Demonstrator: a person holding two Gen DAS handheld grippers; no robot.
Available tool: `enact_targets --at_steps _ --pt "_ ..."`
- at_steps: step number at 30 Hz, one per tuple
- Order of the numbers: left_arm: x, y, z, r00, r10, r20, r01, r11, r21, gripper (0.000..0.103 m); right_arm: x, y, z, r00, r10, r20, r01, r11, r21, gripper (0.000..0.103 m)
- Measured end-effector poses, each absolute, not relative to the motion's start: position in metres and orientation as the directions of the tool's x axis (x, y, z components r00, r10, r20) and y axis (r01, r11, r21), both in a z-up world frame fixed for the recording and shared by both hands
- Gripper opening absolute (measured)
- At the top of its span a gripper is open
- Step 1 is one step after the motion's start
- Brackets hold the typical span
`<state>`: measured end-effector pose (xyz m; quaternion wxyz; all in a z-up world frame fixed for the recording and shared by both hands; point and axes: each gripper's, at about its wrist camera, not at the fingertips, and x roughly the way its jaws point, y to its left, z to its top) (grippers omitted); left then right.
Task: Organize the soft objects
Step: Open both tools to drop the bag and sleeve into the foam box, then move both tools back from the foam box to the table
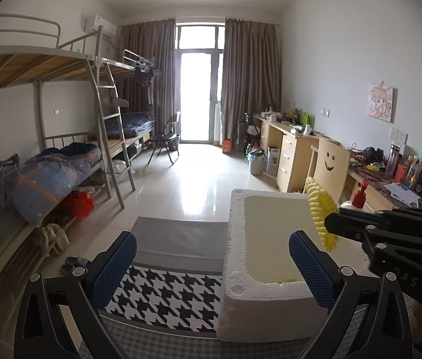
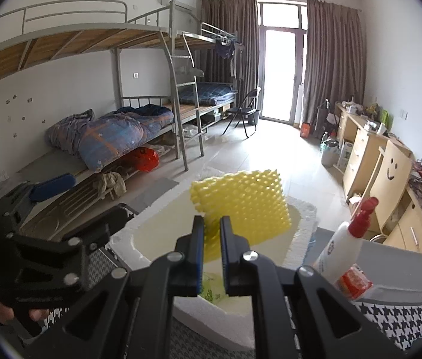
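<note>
**Yellow foam sheet held over the white foam box**

In the right wrist view, the right gripper (image 2: 211, 233) is seen at the lower centre of the frame, its two fingers closed tightly on the lower edge of a yellow bumpy foam sheet (image 2: 240, 200). The sheet is held upright above the hollow of a white foam box (image 2: 300, 233), which fills the middle of the frame. A small piece of something yellow-green (image 2: 211, 291) is seen lying in the box just below the fingers; what it is cannot be told. A white spray bottle (image 2: 339, 248) with a red nozzle is seen to the right of the box, standing upright.

In the left wrist view, the left gripper (image 1: 212, 269) is spread wide at the bottom of the frame, with nothing between its blue pads (image 1: 115, 269). The near left corner of the box (image 1: 240, 284) is seen between the fingers, though it cannot be told whether it is touched. The sheet (image 1: 320, 212) is seen edge-on at the right of the frame, over the box, clamped in the other gripper (image 1: 330, 224). A houndstooth-patterned cloth (image 1: 166, 293) is seen under the box at the lower centre.

Bunk beds (image 1: 61, 119) are seen along the left of the frame and wooden desks (image 1: 288, 146) along the right
</note>
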<state>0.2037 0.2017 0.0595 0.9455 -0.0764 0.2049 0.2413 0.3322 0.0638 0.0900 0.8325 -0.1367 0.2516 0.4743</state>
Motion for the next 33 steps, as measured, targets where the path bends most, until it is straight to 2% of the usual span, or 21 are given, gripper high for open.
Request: enact_targets --at_steps 6,7,8,9,10,11,24,33 --pt "0.198 0.204 0.060 0.797 0.434 -0.420 -0.497 0.866 -0.048 0.102 0.343 0.071 0.083 0.406 0.698 -0.590 -0.858 0.513 0.017 0.014" --pt "0.197 0.205 0.061 0.797 0.435 -0.420 -0.498 0.866 -0.049 0.102 0.344 0.072 0.082 0.406 0.693 -0.596 -0.856 0.516 0.016 0.020" --pt "0.197 0.205 0.061 0.797 0.434 -0.420 -0.498 0.866 -0.051 0.102 0.344 0.073 0.081 0.403 0.688 -0.604 -0.856 0.517 0.018 0.035" --pt "0.196 0.206 0.061 0.797 0.435 -0.419 -0.498 0.865 -0.050 0.102 0.344 0.072 0.080 0.394 0.688 -0.610 -0.858 0.514 0.025 0.044" --pt "0.196 0.206 0.062 0.797 0.436 -0.418 -0.500 0.865 -0.050 0.102 0.344 0.071 0.080 0.386 0.693 -0.609 -0.860 0.509 0.035 0.059" --pt "0.196 0.207 0.062 0.795 0.439 -0.418 -0.502 0.864 -0.048 0.102 0.343 0.068 0.080 0.391 0.698 -0.600 -0.858 0.513 0.038 0.062" --pt "0.195 0.196 0.066 0.809 0.421 -0.410 -0.481 0.876 -0.049 0.102 0.337 0.045 0.096 0.424 0.716 -0.556 -0.843 0.536 0.049 0.063" --pt "0.188 0.177 0.075 0.829 0.406 -0.383 -0.452 0.892 -0.033 0.102 0.328 0.015 0.113 0.487 0.719 -0.495 -0.808 0.586 0.056 0.096"
